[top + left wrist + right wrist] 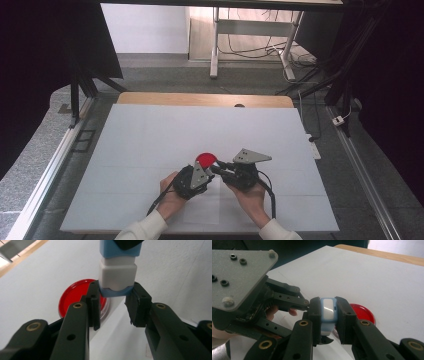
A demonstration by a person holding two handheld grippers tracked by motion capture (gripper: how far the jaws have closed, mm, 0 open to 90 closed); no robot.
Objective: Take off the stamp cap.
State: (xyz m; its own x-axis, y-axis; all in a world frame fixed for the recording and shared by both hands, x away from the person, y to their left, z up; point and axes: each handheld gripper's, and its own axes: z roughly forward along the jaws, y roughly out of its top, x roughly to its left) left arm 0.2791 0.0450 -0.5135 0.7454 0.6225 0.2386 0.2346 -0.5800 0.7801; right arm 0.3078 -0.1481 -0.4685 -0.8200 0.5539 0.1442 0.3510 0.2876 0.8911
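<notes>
Right tool [327, 315] clamps blue-white block [328, 312], left tool [115, 303] grips its end (red dish [72, 296] behind)

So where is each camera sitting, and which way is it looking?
High view: above the person's side, looking forward and down at the white table; both forearms and hands show.
Left gripper view: rides the left tongs, looking along them at the blue-and-white block; black jaws show.
Right gripper view: rides the right tongs, facing the left tongs.
All three share the red dish.
</notes>
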